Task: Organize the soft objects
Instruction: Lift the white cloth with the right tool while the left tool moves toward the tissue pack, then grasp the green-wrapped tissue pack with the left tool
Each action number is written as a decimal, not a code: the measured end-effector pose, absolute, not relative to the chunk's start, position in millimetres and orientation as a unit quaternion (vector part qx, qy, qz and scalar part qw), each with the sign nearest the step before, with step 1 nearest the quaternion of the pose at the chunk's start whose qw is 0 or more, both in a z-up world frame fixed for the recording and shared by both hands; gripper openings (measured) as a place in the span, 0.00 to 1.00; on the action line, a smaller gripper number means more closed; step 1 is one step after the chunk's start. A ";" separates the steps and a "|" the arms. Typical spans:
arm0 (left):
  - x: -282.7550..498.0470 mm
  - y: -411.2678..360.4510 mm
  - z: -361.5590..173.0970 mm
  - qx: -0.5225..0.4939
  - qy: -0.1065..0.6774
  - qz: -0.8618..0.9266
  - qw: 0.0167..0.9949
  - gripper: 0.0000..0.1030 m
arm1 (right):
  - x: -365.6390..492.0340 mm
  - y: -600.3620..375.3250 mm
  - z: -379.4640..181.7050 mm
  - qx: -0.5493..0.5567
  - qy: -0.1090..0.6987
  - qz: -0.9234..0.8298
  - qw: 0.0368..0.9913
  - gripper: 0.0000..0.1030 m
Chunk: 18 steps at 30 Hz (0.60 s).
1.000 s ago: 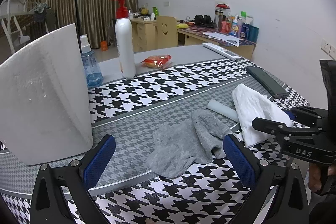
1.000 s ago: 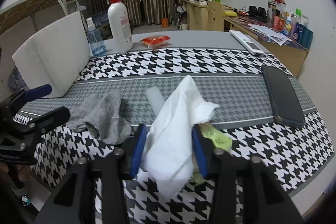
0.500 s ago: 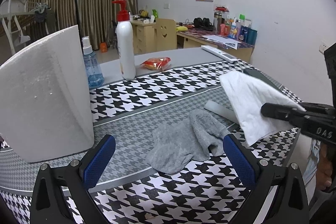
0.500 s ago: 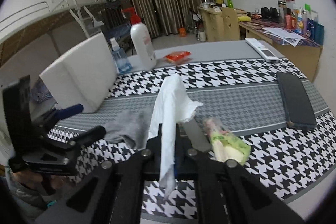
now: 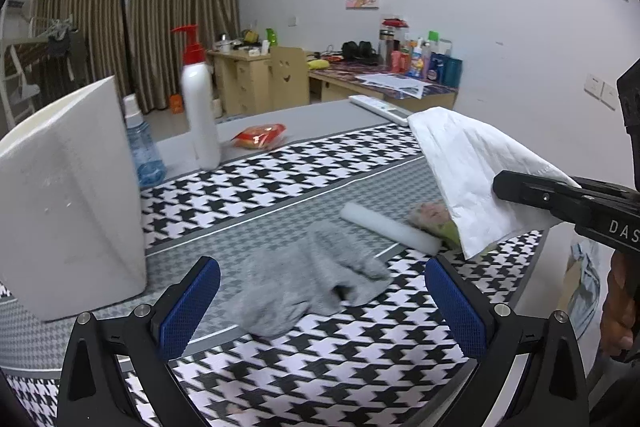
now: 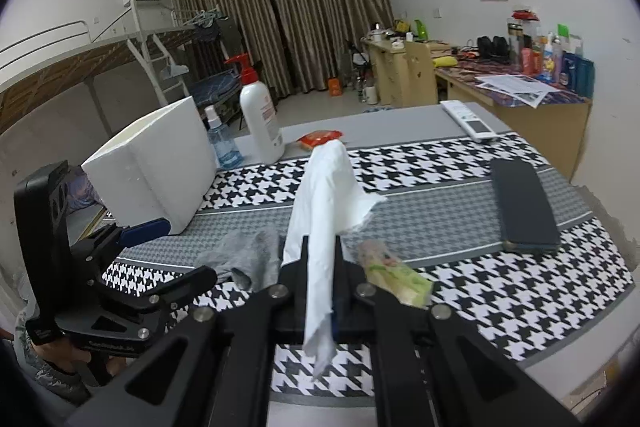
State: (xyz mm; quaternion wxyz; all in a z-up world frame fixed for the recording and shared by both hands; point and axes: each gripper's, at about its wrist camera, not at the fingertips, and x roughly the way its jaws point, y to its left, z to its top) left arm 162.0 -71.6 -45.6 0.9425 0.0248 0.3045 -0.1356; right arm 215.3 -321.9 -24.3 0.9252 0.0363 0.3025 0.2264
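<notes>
My right gripper [image 6: 320, 267] is clamped on a white tissue [image 6: 324, 195]; the sheet stands up from between the closed fingers and a short tail hangs below them, clear of the table [image 6: 460, 195]. In the left wrist view the same tissue [image 5: 472, 171] is held in the air above the table's right part. My left gripper [image 5: 322, 303] is spread wide with nothing between its blue pads [image 5: 188, 307]. It hovers just in front of a crumpled gray sock [image 5: 308, 287], which lies flat on the checked tablecloth [image 5: 280, 183].

Just right of the sock lie a white foam tube [image 5: 388, 227] and a small green packet [image 6: 394, 275], both on the table. Left of the sock a white foam box [image 5: 68, 195] stands upright. Right of the sock, well apart, a dark phone [image 6: 524, 203] lies flat.

Beyond the sock, near the far edge, stand a blue spray bottle [image 5: 142, 151] and a white pump bottle [image 5: 200, 107], with an orange snack packet [image 5: 260, 137] and a white remote [image 6: 468, 119] farther right.
</notes>
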 end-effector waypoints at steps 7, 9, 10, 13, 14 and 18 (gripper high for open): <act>164.4 -103.0 -43.9 0.034 0.304 -0.167 0.937 0.99 | 209.0 -346.3 -24.0 0.047 0.297 0.201 0.932 0.08; 165.5 -112.2 -44.3 0.036 0.305 -0.178 0.935 0.99 | 207.7 -352.6 -24.2 0.049 0.296 0.195 0.934 0.08; 165.7 -116.3 -44.9 0.037 0.305 -0.182 0.934 0.99 | 207.0 -355.6 -25.1 0.050 0.297 0.191 0.934 0.08; 167.3 -128.7 -46.1 0.035 0.310 -0.201 0.929 0.99 | 205.6 -363.9 -27.2 0.051 0.298 0.180 0.936 0.08; 168.7 -133.5 -46.9 0.034 0.311 -0.206 0.927 0.99 | 205.1 -368.5 -27.6 0.053 0.298 0.177 0.937 0.08; 175.3 -146.0 -49.0 0.029 0.322 -0.212 0.922 0.99 | 203.7 -380.0 -29.8 0.057 0.297 0.165 0.939 0.08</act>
